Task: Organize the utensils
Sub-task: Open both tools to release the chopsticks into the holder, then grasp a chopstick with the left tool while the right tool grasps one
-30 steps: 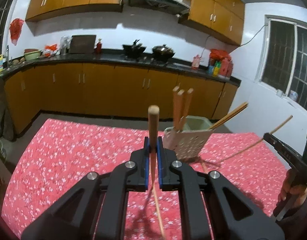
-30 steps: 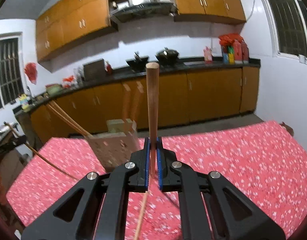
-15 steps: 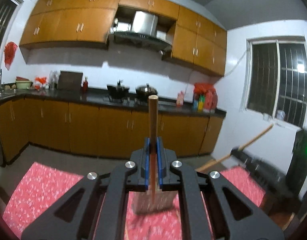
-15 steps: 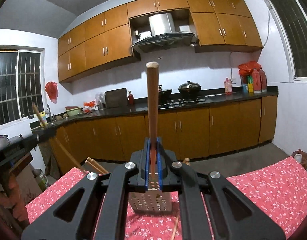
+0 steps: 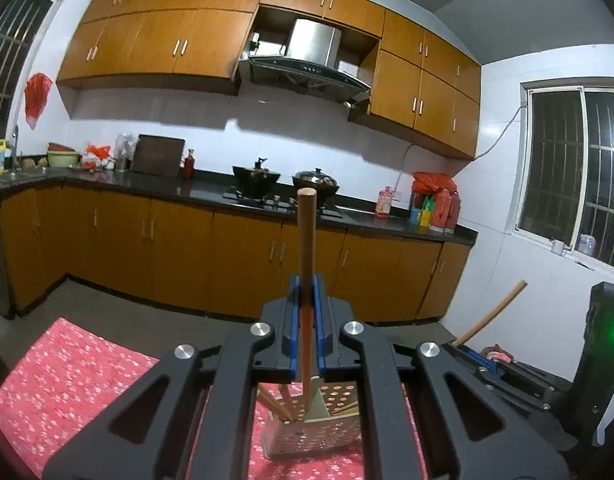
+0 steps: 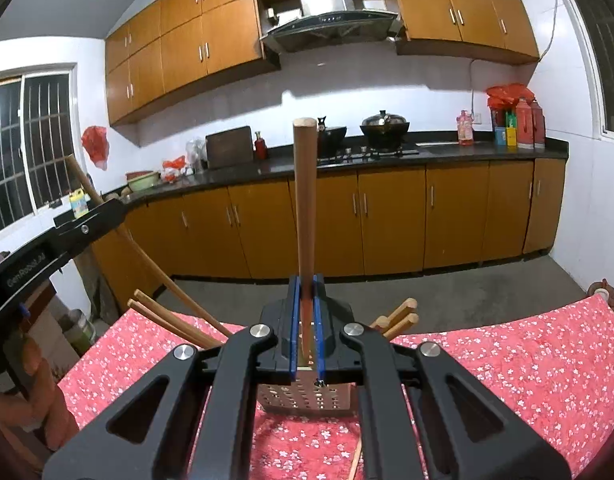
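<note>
With each hand-held gripper [image 5: 305, 300] [image 6: 305, 300] clenched on a chopstick [image 5: 306, 264] [image 6: 305, 216] above the holder [image 5: 311, 428] [image 6: 305, 398] at 6 o'clock on the bench [image 6: 507, 364], keep sticks vertical, lower tips inside the rim, then release.

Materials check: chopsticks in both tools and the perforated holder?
Left-held chopstick and right-held chopstick: apparently wood or bamboo, with a matte brown, round shaft and paler cut end. Holder: pale beige with punched round holes and a dull surface, so probably plastic, though coated metal remains possible.
</note>
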Motion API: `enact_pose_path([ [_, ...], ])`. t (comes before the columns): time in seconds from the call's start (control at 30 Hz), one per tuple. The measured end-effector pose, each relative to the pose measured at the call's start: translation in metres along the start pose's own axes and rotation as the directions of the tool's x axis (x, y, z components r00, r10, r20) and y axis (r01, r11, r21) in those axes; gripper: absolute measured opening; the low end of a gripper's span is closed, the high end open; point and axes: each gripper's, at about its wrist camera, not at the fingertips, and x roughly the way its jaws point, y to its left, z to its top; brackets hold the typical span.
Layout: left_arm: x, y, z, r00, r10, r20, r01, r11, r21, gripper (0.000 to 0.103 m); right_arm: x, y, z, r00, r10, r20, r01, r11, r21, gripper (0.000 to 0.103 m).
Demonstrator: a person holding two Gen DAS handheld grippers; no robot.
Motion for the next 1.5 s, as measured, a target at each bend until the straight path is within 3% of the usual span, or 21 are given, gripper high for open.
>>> enact_pose_path([
  [0.1,0.010,0.002,-0.007,0.999,-0.008,-0.033,0.008,1.000,-0.003,0.008,0.008,-0.001,0.000,0.999,-0.006,-0.033,0.006,1.000,0.011,0.008],
  [0.23,0.011,0.005,-0.011,0.999,-0.005,-0.043,0.005,1.000,0.000,0.010,0.004,-0.001,-0.003,1.000,-0.006,-0.026,0.007,1.000,0.018,0.035],
  [0.7,-0.029,0.024,-0.008,1.000,0.012,-0.012,-0.012,0.999,-0.032,0.027,-0.035,-0.014,0.002,0.997,-0.054,0.057,0.053,0.998,0.028,0.036],
  [0.77,-0.042,0.034,-0.016,0.999,0.031,-0.021,-0.031,0.999,-0.034,0.031,-0.039,-0.025,-0.004,0.996,-0.080,0.048,0.079,0.996,0.041,0.039],
  [0.9,-0.054,0.057,-0.043,0.992,0.087,-0.094,-0.091,0.995,-0.038,0.035,-0.033,-0.048,-0.033,0.990,-0.137,-0.046,0.140,0.988,0.067,0.040],
  [1.03,-0.050,0.079,-0.087,0.964,0.141,-0.225,-0.150,0.988,-0.027,0.035,-0.004,-0.066,-0.090,0.959,-0.152,-0.240,0.176,0.981,0.080,0.040],
  [1.17,-0.040,0.096,-0.140,0.914,0.166,-0.369,-0.190,0.981,-0.029,0.035,0.015,-0.061,-0.143,0.920,-0.082,-0.384,0.126,0.988,0.093,0.032],
  [1.33,-0.036,0.098,-0.186,0.872,0.155,-0.465,-0.188,0.982,-0.025,0.035,0.027,-0.036,-0.187,0.877,-0.042,-0.478,0.083,0.995,0.064,0.028],
  [1.5,-0.037,0.090,-0.212,0.851,0.154,-0.503,-0.170,0.985,0.013,0.035,0.034,-0.030,-0.202,0.864,-0.053,-0.501,0.090,0.995,0.050,0.025],
])
